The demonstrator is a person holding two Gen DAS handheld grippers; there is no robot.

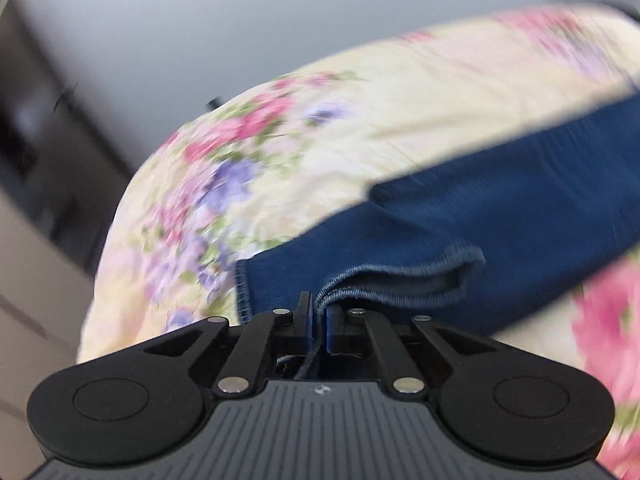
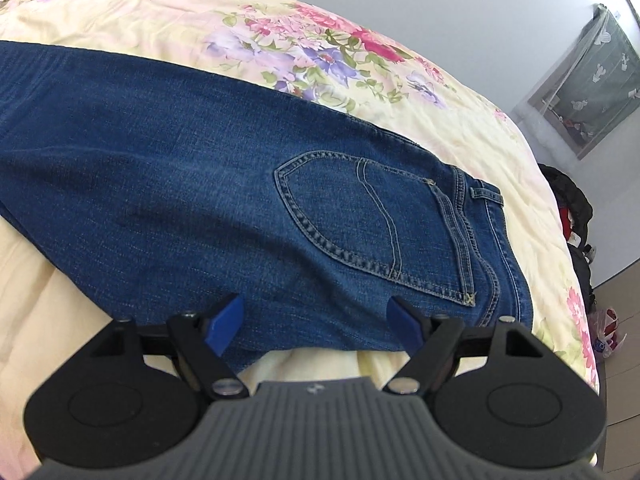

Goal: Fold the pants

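Blue jeans [image 2: 200,184] lie on a bed with a floral cream cover [image 2: 132,12], folded lengthwise, a back pocket [image 2: 360,220] facing up and the waistband at the right. My right gripper [image 2: 316,320] is open, its blue pads either side of the jeans' near edge by the seat. In the left wrist view the leg end of the jeans [image 1: 500,208] stretches to the right across the bed [image 1: 360,92]. My left gripper [image 1: 318,320] is shut on the hem [image 1: 400,276] of a leg, which is lifted slightly. The view is blurred.
A grey wall lies beyond the bed in both views. In the right wrist view a dark bag [image 2: 572,208] and small items [image 2: 608,332] sit on the floor to the right of the bed. A shelf unit [image 2: 592,88] stands at far right.
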